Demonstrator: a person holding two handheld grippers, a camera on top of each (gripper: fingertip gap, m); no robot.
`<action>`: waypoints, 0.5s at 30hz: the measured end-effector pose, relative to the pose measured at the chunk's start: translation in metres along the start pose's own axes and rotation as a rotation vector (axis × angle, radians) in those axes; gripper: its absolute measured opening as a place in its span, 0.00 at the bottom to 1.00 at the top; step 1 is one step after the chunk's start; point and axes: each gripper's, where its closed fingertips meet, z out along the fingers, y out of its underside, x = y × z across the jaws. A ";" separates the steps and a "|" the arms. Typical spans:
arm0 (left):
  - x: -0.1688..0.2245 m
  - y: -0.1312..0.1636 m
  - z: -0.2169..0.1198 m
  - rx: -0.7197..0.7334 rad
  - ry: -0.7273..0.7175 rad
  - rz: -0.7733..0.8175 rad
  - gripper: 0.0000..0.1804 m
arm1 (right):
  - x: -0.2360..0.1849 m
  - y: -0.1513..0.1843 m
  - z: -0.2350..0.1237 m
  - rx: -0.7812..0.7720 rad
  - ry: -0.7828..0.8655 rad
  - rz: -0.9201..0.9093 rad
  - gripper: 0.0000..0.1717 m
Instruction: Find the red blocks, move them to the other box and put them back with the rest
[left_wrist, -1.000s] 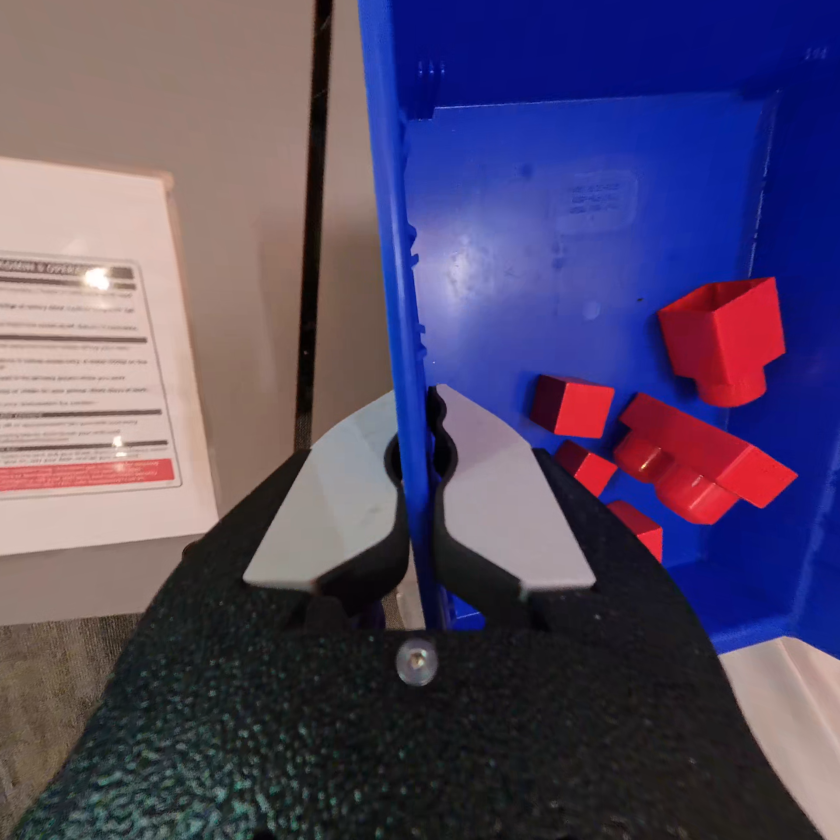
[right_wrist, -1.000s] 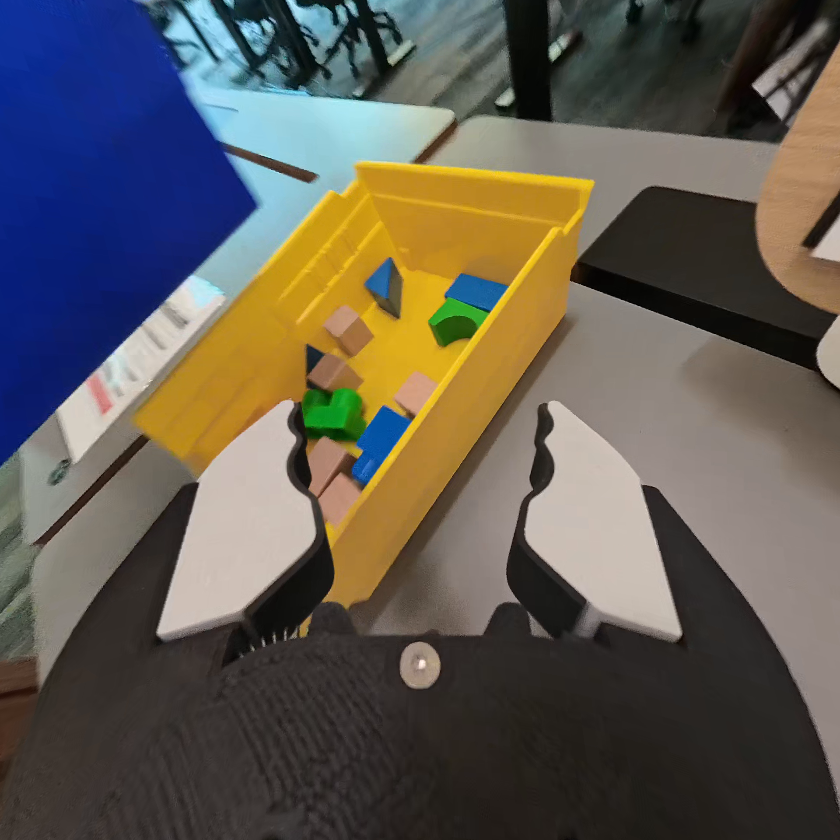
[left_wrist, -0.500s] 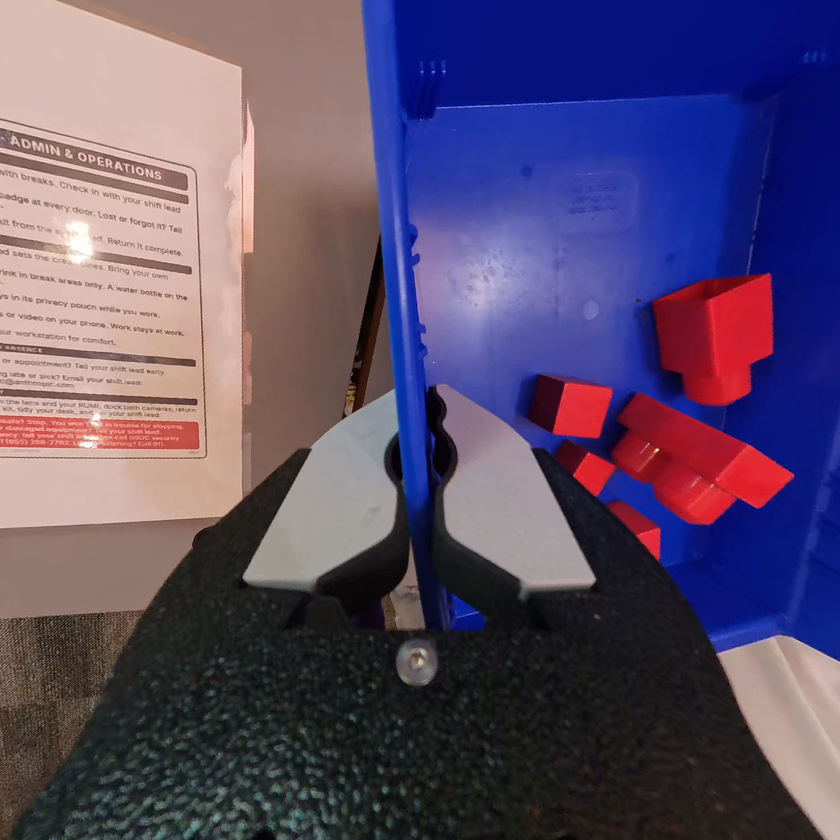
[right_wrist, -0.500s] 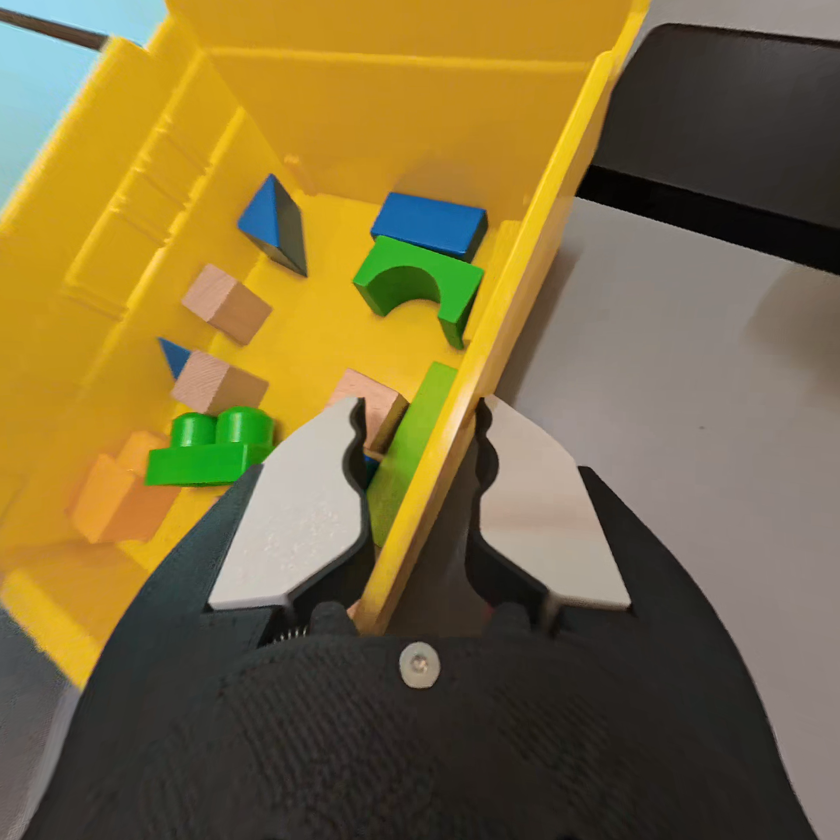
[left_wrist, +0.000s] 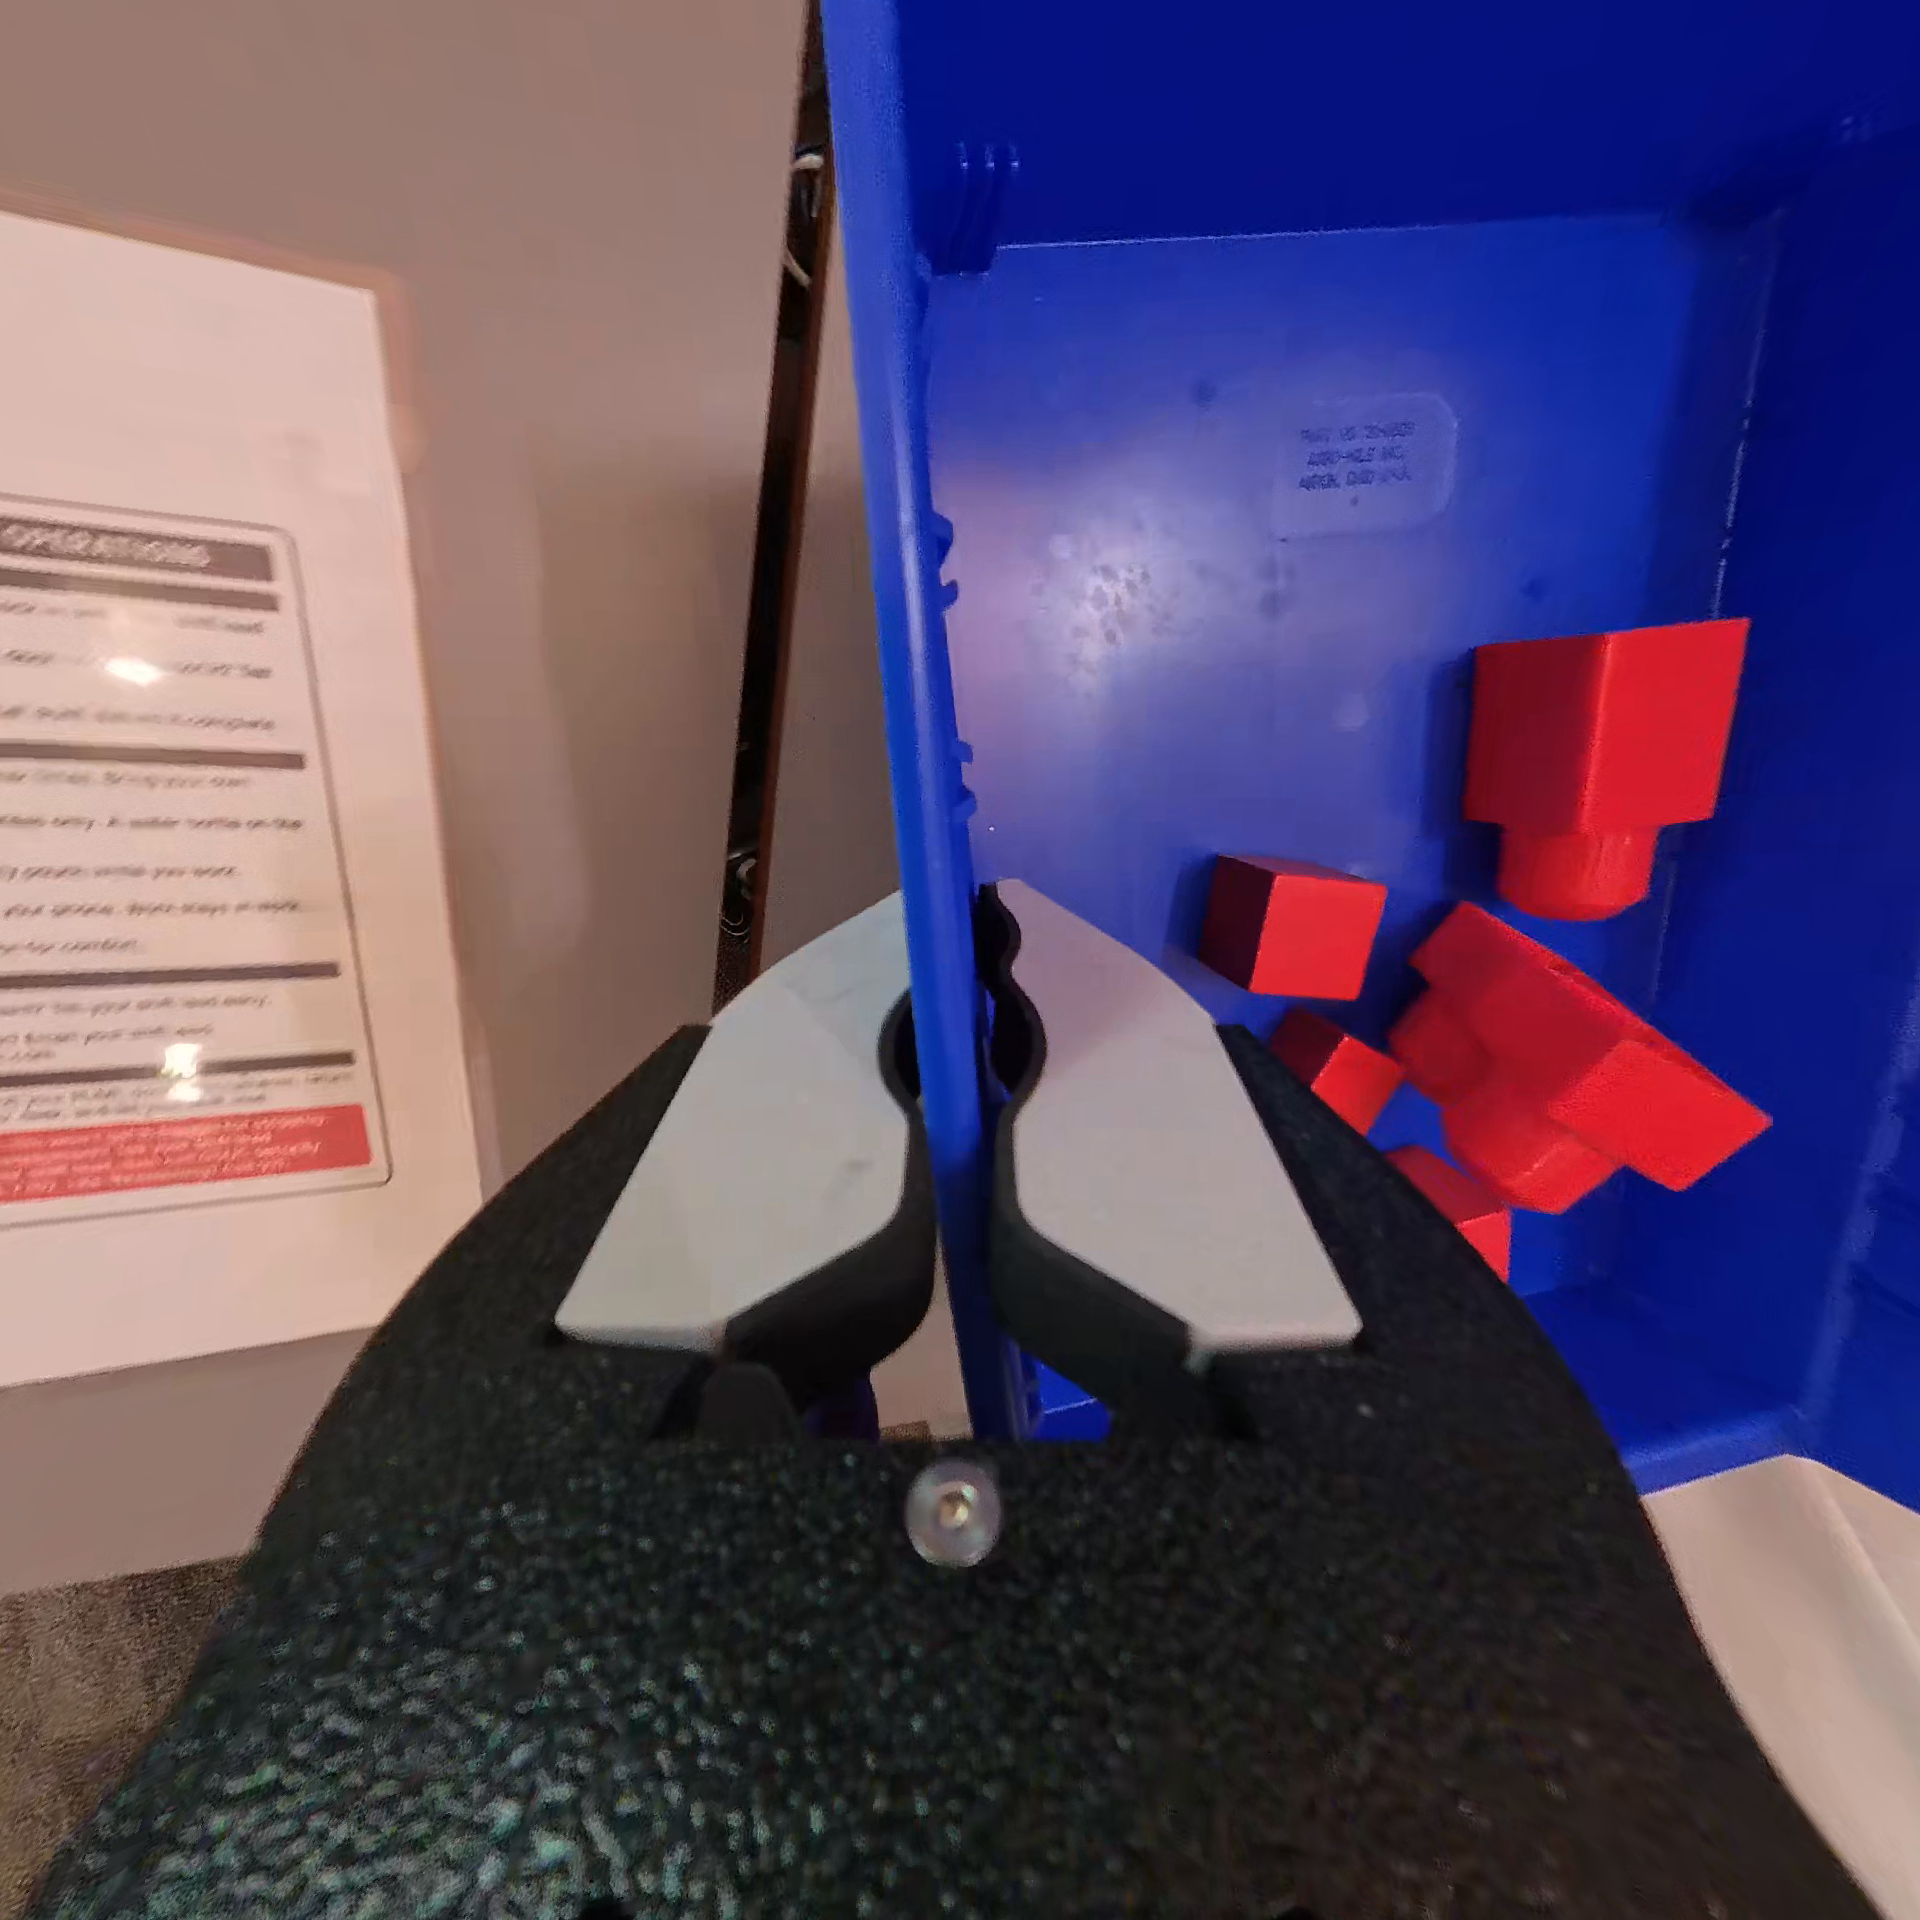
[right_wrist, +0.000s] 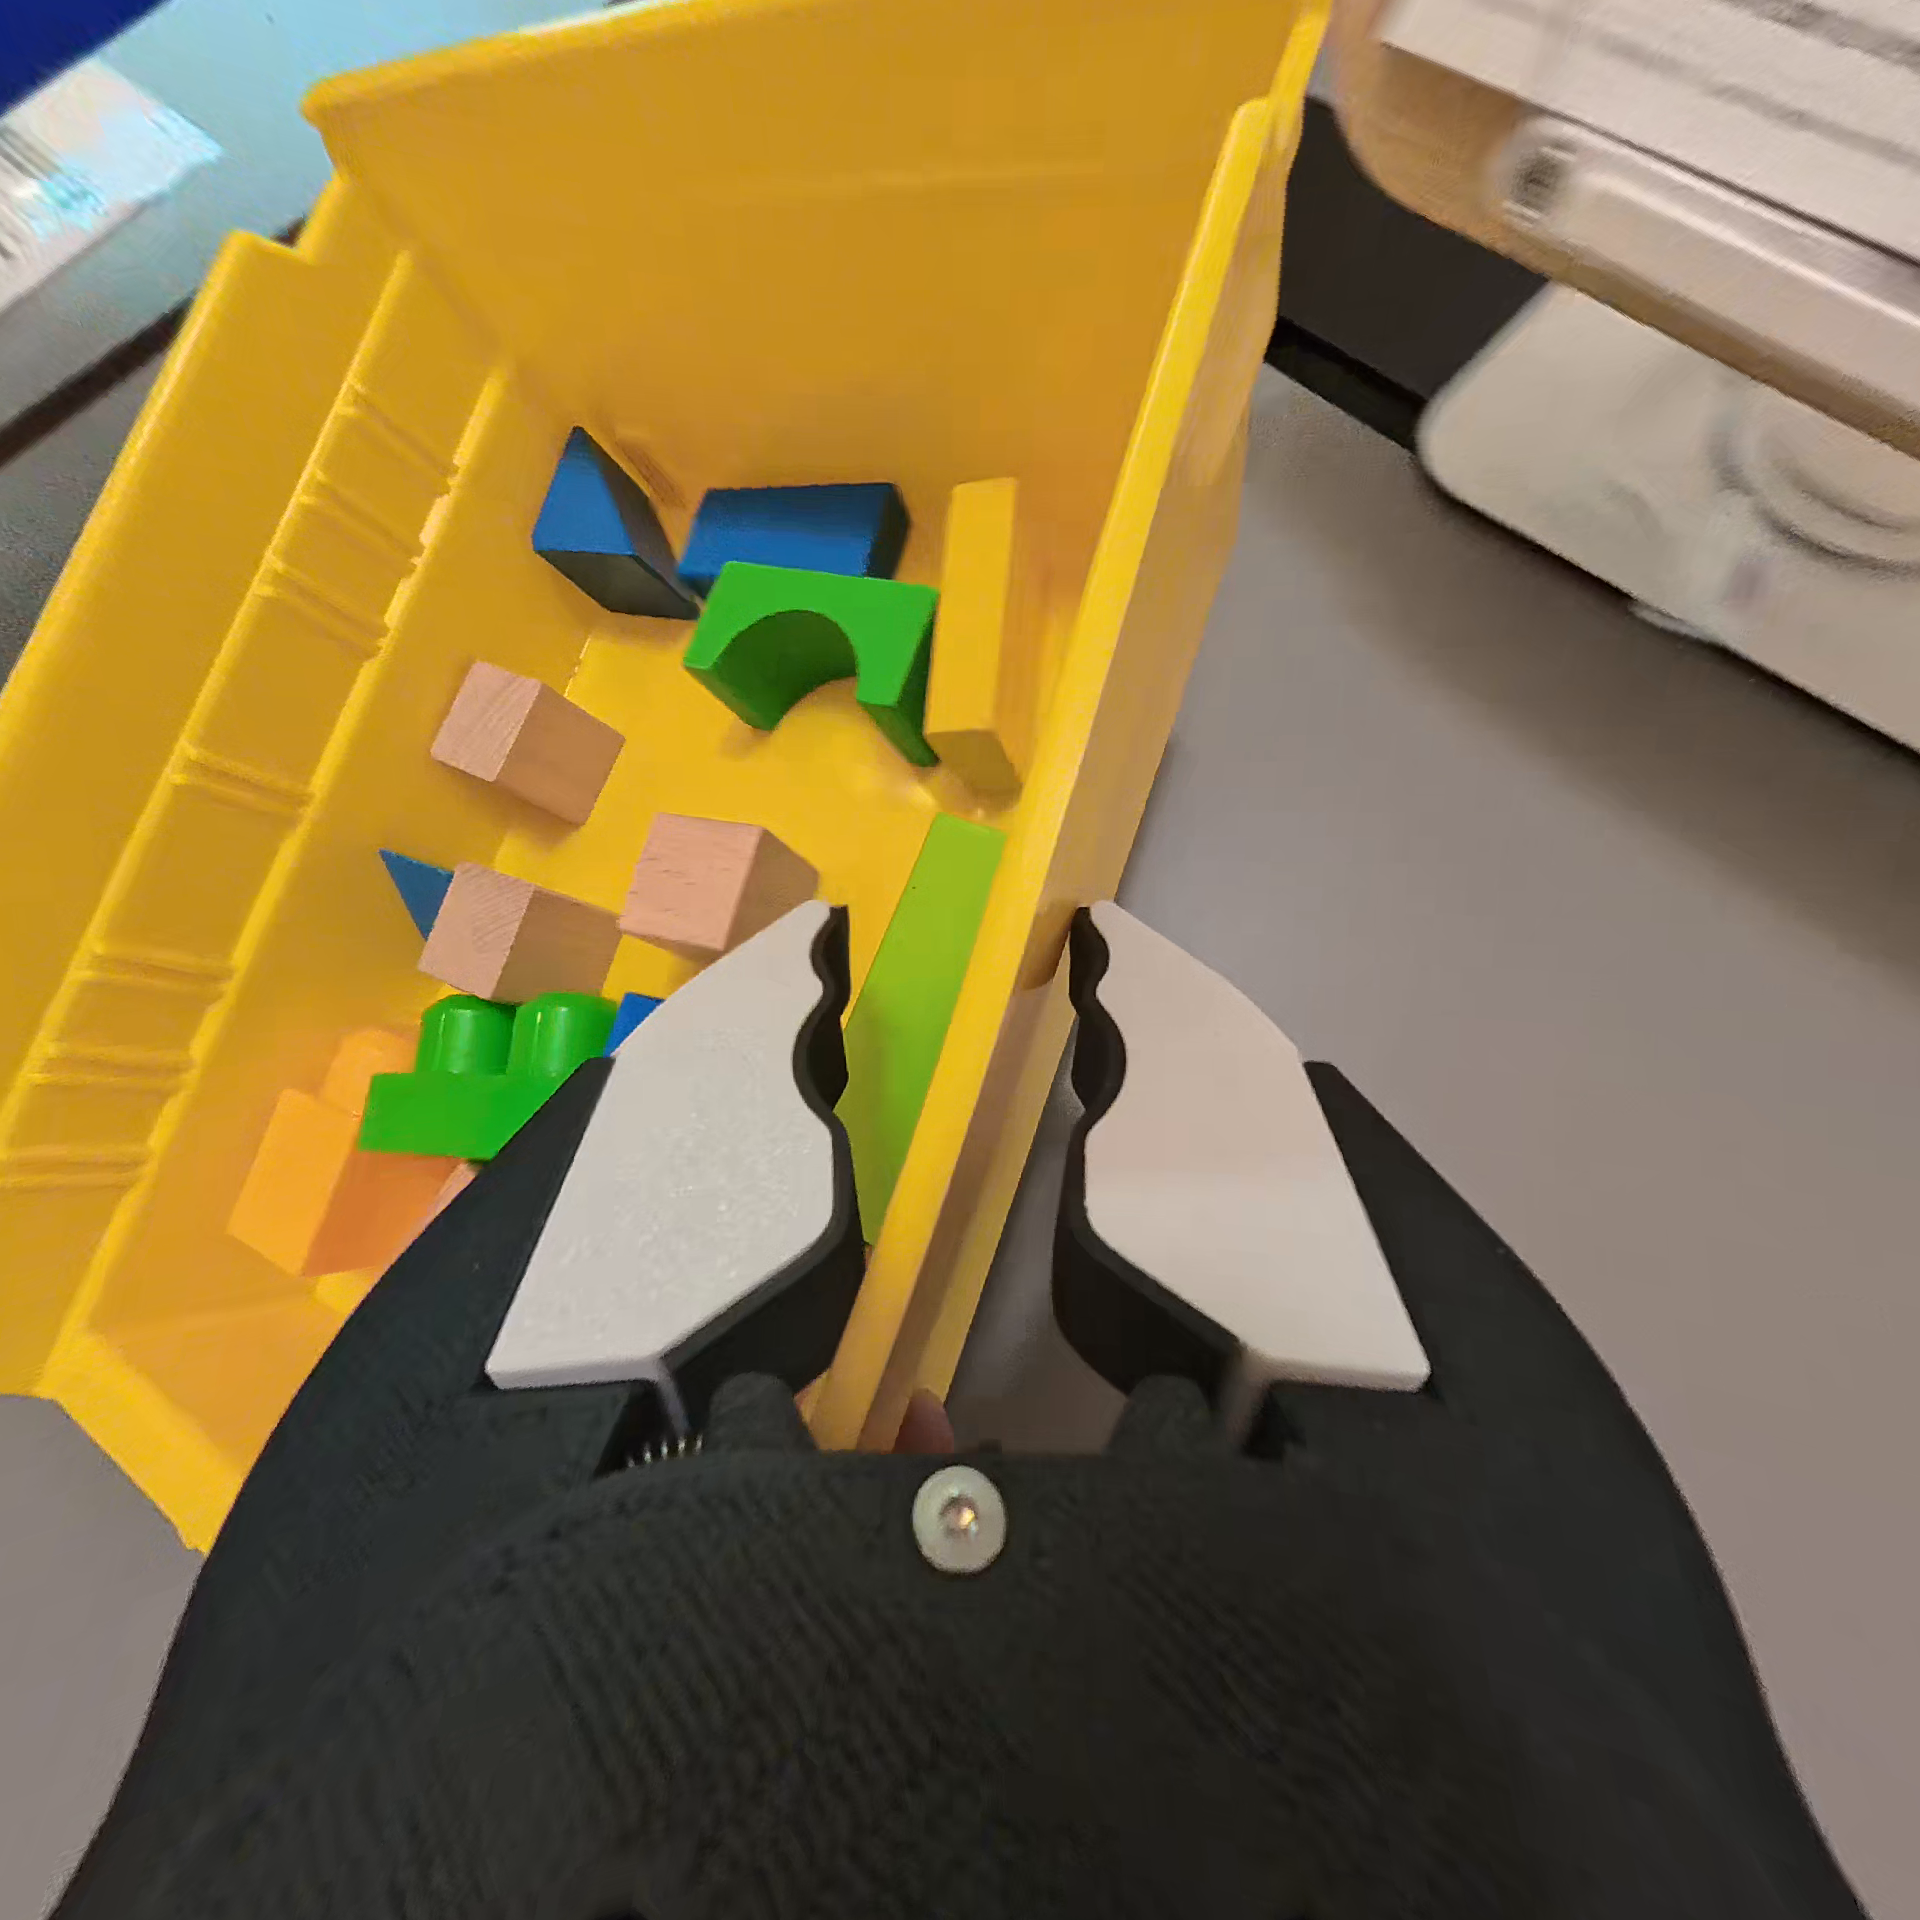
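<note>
Grey desk surface fills the right wrist view at 3 o'clock; a blurred white appliance sits at 2 o'clock.

Right wrist view: the right claw straddles the right-hand wall of a yellow plastic bin. The outer fingertip touches the wall's outside face. The inner fingertip sits inside the bin beside a light green flat wooden bar that leans against the wall; contact on that side cannot be settled. Jaws stand partly apart with wall and bar between them. Bin contents: a green wooden arch block, blue wooden blocks, plain natural-wood cubes, a green studded plastic brick and an orange block at 9 o'clock. No red pieces show in this bin.

Left wrist view only: the left claw is closed on the thin left wall of a blue plastic bin, one pad on each face, pressing. The red blocks lie inside this bin at 3 o'clock, clustered against its right wall: one large stepped piece, small cubes, one studded brick. A white laminated printed sheet lies on the desk at 9 o'clock; the same view shows a dark gap between desk sections at 12 o'clock.
</note>
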 end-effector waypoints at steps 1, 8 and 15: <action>0.006 -0.002 0.008 -0.013 0.003 0.018 0.03 | 0.012 0.013 -0.023 0.010 0.010 -0.003 0.24; 0.056 -0.027 0.072 -0.094 0.042 0.130 0.03 | 0.115 0.120 -0.174 0.024 0.102 0.182 0.24; 0.097 -0.053 0.131 -0.122 0.036 0.172 0.03 | 0.231 0.177 -0.285 0.074 0.317 0.357 0.25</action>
